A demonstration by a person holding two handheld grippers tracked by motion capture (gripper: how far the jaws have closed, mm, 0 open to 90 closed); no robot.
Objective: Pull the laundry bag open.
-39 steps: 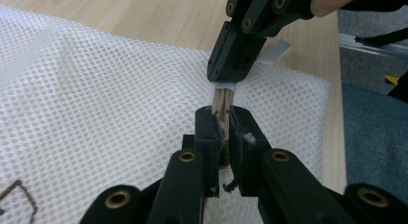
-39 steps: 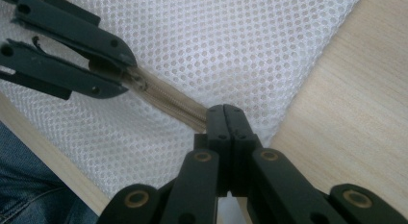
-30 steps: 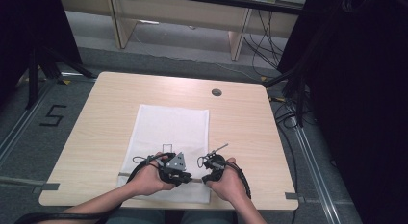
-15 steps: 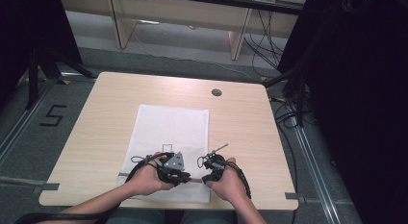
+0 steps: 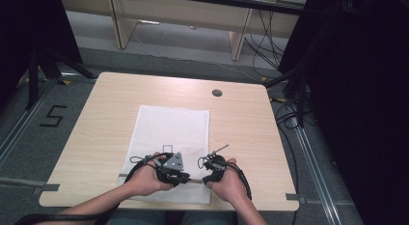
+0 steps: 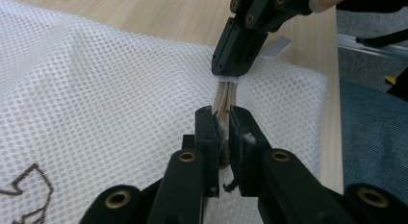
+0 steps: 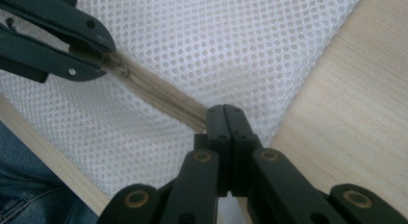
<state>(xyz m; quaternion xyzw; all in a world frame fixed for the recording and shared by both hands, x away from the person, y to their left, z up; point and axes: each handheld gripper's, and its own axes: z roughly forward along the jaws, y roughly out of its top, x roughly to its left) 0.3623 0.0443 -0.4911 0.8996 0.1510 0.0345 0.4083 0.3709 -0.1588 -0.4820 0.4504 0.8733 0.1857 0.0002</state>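
Wood table (image 5: pixel 251 123) w/ a white mesh bag (image 5: pixel 171 133) lying flat at its near-middle, close to your edge. Your left gripper (image 6: pixel 220 119) is clamped on the bag's beige zipper (image 7: pixel 159 96), approx. at the slider; in the high view it sits at the bag's near edge. Your right gripper (image 7: pixel 224 113) has jaws fully closed, pinching the zipper's end by the bag's corner. Zipper runs taut btw. the two.

"5" (image 5: pixel 52 117) on floor (image 5: pixel 29 138)
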